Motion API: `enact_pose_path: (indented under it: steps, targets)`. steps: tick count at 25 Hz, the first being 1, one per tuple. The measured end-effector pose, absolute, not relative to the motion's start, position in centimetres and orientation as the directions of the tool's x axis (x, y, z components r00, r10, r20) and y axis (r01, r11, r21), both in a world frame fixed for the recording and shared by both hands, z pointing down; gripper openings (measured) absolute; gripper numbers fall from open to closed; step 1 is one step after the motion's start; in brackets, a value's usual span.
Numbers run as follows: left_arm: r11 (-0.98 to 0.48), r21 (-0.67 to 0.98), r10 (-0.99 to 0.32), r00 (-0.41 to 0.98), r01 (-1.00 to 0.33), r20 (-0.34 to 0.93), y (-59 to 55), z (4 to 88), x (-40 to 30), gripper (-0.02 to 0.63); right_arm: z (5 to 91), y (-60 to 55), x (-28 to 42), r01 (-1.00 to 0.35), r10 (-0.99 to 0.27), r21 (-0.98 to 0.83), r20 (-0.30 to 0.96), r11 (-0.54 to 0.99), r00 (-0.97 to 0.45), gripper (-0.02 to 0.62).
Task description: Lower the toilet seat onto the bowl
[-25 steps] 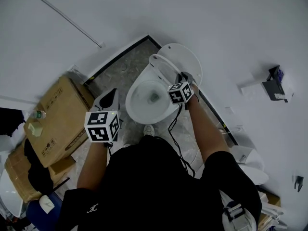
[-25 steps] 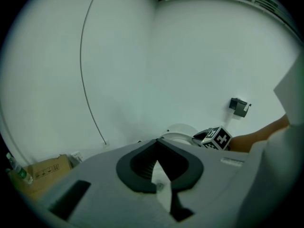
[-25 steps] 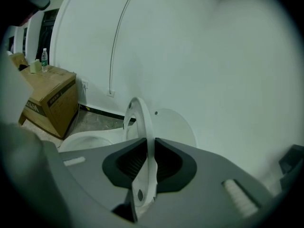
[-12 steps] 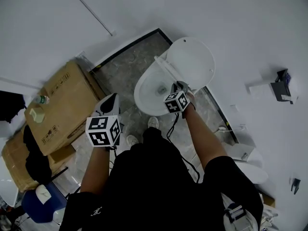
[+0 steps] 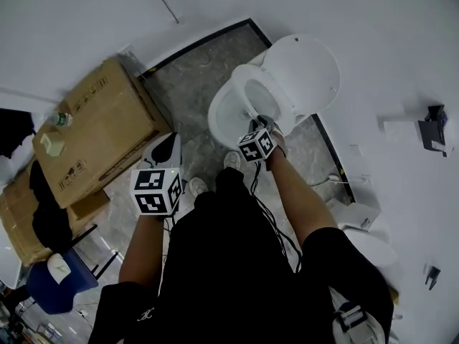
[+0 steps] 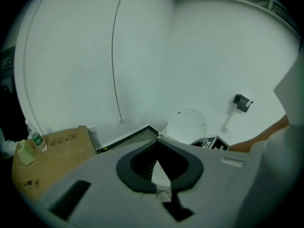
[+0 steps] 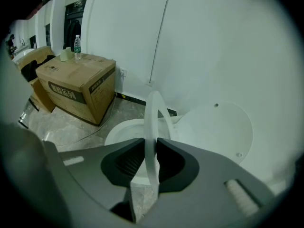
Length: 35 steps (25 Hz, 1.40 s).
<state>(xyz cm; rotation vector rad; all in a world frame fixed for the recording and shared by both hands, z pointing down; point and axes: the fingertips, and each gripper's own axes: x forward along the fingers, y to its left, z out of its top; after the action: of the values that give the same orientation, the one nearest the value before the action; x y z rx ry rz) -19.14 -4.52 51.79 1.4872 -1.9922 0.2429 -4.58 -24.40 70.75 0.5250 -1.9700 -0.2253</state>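
The white toilet bowl [image 5: 224,113] stands against the wall with its lid [image 5: 305,74] raised. The seat ring [image 5: 259,99] is tilted partway between lid and bowl. My right gripper [image 5: 259,123] is at the ring's front edge. In the right gripper view the seat [image 7: 153,113] runs edge-on between the jaws of the right gripper [image 7: 151,140], whose pads touch it on both sides while the jaws are opening. Bowl [image 7: 118,127] and lid [image 7: 218,132] lie behind. My left gripper [image 5: 166,144] hangs shut and empty left of the bowl, over the floor; its own view shows the left gripper [image 6: 157,140] closed.
A large cardboard box [image 5: 100,131] with a bottle [image 5: 61,120] on it stands left of the toilet. A blue seat [image 5: 54,282] is at the lower left. A paper holder [image 5: 434,135] hangs on the right wall. The person's shoes [image 5: 231,160] stand before the bowl.
The seat has swung away from the lid toward the bowl, held by my right gripper, which came toward the person. The left gripper has stayed in place.
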Motion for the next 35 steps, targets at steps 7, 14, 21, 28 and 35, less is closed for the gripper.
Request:
enact_pose_path:
  steps: [7,14,21,28,35]
  targets:
    - [0.370,0.207,-0.767,-0.172,-0.906,0.618,-2.8,54.4,-19.1,0.011,75.2,-20.8,-5.6,-0.197,-0.370,0.319,0.859,0.927,-0.353,0.103]
    - [0.403,0.228,-0.739,-0.167,-0.886,0.653,-2.7,57.8,-19.0,0.011,80.7,-17.6,-6.7,-0.125,-0.289,0.261,0.891,0.957,-0.349,0.132]
    - [0.435,0.223,-0.703,-0.174,-0.872,0.689,-2.9,61.7,-19.6,0.011,86.9,-15.3,-7.5,-0.052,-0.213,0.208,0.921,0.977,-0.325,0.159]
    - [0.448,0.222,-0.658,-0.151,-0.866,0.738,-2.6,66.0,-19.2,0.011,92.4,-14.2,-8.0,-0.003,-0.160,0.166,0.944,0.986,-0.288,0.184]
    - [0.452,0.253,-0.650,-0.122,-0.856,0.750,-3.5,68.4,-18.6,0.011,96.7,-13.9,-8.0,0.024,-0.105,0.114,0.963,0.993,-0.248,0.200]
